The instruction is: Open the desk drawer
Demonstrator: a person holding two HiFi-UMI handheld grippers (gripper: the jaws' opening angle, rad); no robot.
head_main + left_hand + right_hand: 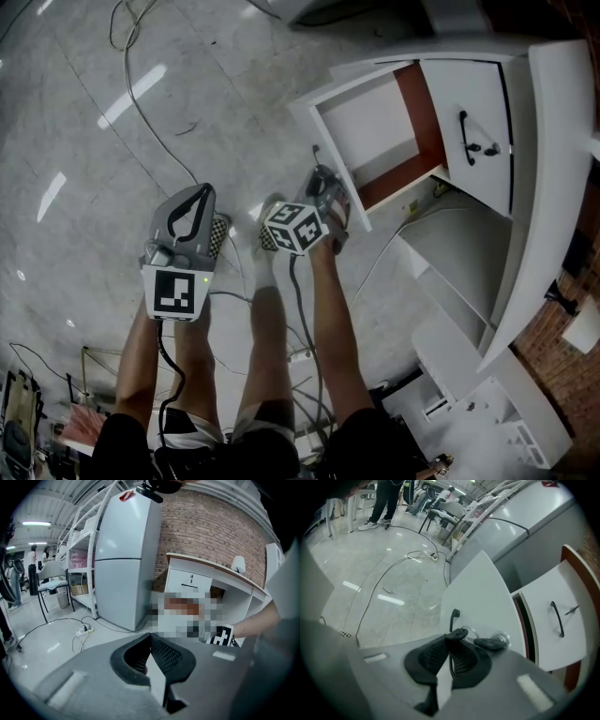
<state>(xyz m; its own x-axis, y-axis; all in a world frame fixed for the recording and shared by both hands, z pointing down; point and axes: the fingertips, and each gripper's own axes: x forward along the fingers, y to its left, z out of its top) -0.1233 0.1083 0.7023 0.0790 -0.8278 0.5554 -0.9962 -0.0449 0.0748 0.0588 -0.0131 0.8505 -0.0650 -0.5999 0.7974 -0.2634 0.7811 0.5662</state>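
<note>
Over the grey floor (84, 141), the desk drawer (370, 127) stands well out. The right hand-held gripper (451, 637) pinches its handle (453, 618). The left hand-held gripper (150, 637) is pressed together and empty.

A pale grey floor (84, 112), polished enough to carry long white streaks of reflected lamps, runs through the room. Thin cables (137, 94) loop across it, and a white power strip (85, 630) lies on it. A red-brown brick wall (211, 536) stands at the back. Before it rises a tall grey refrigerator (124, 564) (two doors, one above the other), with a white shelving rack (79, 550) just beside it. A grey chair (50, 576) stands further off, under tube lights (35, 523) on the ceiling.
</note>
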